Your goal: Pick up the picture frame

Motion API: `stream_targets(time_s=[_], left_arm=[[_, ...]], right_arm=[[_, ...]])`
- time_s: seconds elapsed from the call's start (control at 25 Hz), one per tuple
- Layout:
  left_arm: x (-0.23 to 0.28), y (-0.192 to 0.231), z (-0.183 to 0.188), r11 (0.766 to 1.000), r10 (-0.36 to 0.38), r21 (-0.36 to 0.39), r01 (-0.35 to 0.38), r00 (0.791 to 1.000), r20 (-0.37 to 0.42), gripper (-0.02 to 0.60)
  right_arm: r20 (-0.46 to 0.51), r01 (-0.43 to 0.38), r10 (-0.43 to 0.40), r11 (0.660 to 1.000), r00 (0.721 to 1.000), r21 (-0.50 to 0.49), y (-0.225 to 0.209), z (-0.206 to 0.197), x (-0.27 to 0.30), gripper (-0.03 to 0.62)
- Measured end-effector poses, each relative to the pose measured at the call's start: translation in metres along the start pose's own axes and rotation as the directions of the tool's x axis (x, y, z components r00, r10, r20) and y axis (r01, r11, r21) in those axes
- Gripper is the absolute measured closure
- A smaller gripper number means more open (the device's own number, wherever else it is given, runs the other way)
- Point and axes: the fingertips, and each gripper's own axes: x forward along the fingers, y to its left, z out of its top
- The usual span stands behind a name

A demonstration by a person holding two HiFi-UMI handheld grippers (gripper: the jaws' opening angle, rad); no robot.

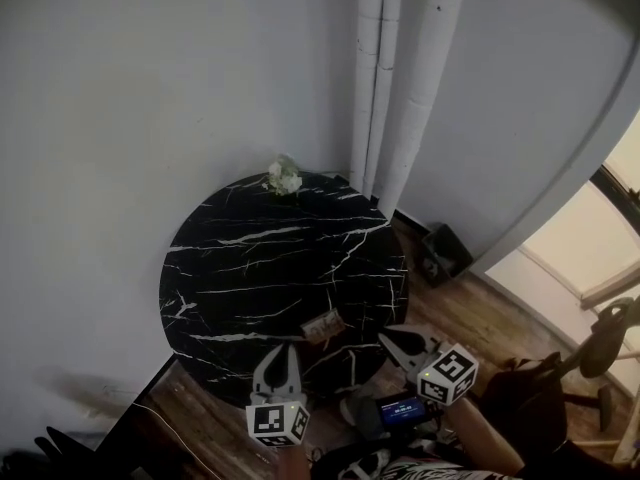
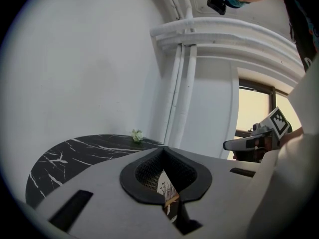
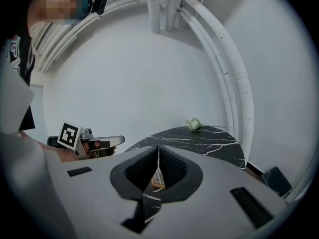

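Observation:
A small wood-edged picture frame [image 1: 323, 325] rests on the round black marble table [image 1: 250, 268], close to its near edge. My left gripper [image 1: 278, 351] hovers at the table's rim just left of the frame, jaws shut and empty. Just right of the frame my right gripper [image 1: 388, 339] hangs shut and empty too. In the left gripper view the frame [image 2: 167, 192] shows through the slit below the closed left gripper [image 2: 164, 156], and the right gripper [image 2: 247, 143] shows off to the right. In the right gripper view the frame [image 3: 157, 179] lies just beyond the closed right gripper [image 3: 158, 154].
A small white flower [image 1: 284, 176] sits at the table's far edge by the wall. White pipes [image 1: 400, 78] run up the corner. A dark box [image 1: 442, 250] stands on the wooden floor to the right. A device with a blue screen [image 1: 402, 409] is near the person's lap.

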Motion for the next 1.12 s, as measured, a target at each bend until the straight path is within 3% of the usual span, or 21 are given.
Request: stream_targets(time_s=[0.64, 0.8, 1.12], left_arm=[[0.03, 0.009, -0.056, 1.0, -0.013, 0.021, 0.016, 0.991, -0.132, 0.568], [0.037, 0.011, -0.068, 0.997, -0.017, 0.069, 0.028, 0.988, -0.156, 0.568], [0.049, 0.015, -0.1, 0.998, -0.037, 0.037, 0.047, 0.972, -0.232, 0.568]], right_arm=[[-0.185, -0.05, 0.029, 0.993, 0.982, -0.11, -0.024, -0.055, 0.048, 0.574], [-0.254, -0.086, 0.034, 0.977, 0.967, -0.195, -0.028, -0.072, 0.059, 0.574], [-0.338, -0.153, 0.074, 0.965, 0.938, -0.212, -0.038, -0.098, 0.08, 0.574]])
